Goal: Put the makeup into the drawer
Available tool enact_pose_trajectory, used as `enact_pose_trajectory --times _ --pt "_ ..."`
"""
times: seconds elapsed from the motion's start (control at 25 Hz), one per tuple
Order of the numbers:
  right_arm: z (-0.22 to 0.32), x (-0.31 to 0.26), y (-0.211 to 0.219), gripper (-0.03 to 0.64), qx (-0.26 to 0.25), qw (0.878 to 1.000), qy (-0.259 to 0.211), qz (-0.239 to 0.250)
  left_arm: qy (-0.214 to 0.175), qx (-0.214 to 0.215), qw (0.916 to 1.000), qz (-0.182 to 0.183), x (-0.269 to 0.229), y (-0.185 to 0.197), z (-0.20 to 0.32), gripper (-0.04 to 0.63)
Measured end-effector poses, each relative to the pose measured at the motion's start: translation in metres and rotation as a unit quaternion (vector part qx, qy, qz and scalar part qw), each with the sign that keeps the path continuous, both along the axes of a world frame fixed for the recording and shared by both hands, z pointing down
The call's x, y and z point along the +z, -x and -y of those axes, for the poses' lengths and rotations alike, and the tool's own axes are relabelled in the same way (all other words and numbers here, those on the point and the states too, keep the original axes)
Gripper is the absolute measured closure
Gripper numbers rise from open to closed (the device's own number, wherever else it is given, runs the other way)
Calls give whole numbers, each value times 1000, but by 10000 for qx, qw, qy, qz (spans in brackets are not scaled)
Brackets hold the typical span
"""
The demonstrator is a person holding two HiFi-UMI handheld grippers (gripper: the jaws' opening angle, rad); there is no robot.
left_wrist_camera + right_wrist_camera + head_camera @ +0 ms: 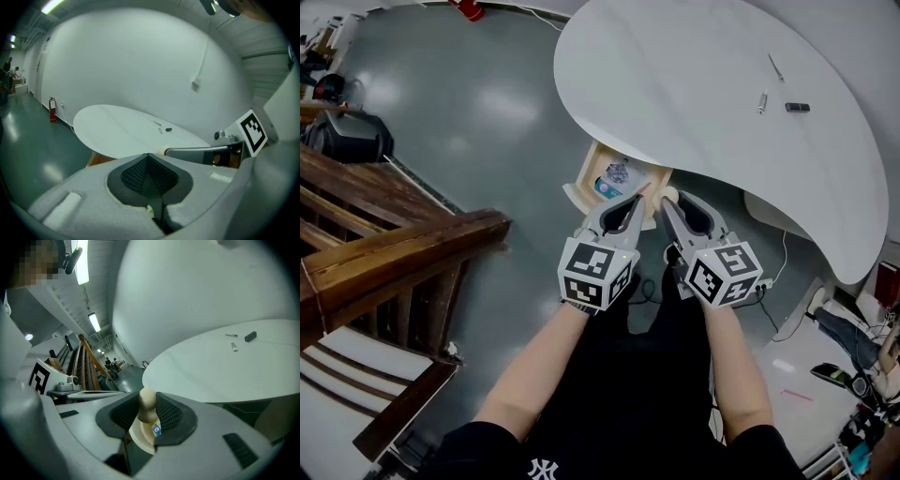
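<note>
1. Grip: the right tongs (147,403) are clamped on the makeup bottle (146,414), a cream piece with a rounded cap and a small blue label, standing upright between the dark pads.
2. In the head view the right tongs (667,202) sit just right of centre, and the makeup bottle (670,195) shows at their tip, just beside the drawer's right corner.
3. The left tongs (149,158) are pressed together with nothing between them; in the head view the left tongs (637,200) lie just left of the right pair, tips close together.
4. The drawer (585,174) stands open under the near edge of the white tabletop (694,84), at frame centre. It holds a blue-and-white item (607,186) and a patterned item (619,172).
5. Toward the upper right of the head view, the tabletop carries a small silver piece (762,101), a small black piece (797,107) and a thin stick (776,67), well apart from the drawer.
6. A wooden railing (394,239) fills the left side of the head view.
</note>
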State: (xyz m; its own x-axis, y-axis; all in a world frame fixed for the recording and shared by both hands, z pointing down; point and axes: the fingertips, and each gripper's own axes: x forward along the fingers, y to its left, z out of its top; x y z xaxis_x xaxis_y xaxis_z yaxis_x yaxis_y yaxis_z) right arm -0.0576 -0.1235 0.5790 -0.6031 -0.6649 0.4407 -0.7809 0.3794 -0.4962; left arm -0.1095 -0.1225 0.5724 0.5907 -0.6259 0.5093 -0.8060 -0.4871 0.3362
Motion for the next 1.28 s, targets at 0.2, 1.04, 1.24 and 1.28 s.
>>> enact_pose_trajectory --times 0.2,1.04,1.24,1.28 --pt "2 25 16 495 -110 9999 79 -32 70 -48 10000 34 23 11 1 586" --pt "23 116 55 483 -701 9960 450 -313 324 -287 9991 9 94 32 24 586" --pt "22 126 59 476 -869 9941 559 -322 343 -334 9989 21 99 34 25 588" --pt "22 127 60 472 -890 9939 571 -320 349 -339 9988 23 100 34 26 586"
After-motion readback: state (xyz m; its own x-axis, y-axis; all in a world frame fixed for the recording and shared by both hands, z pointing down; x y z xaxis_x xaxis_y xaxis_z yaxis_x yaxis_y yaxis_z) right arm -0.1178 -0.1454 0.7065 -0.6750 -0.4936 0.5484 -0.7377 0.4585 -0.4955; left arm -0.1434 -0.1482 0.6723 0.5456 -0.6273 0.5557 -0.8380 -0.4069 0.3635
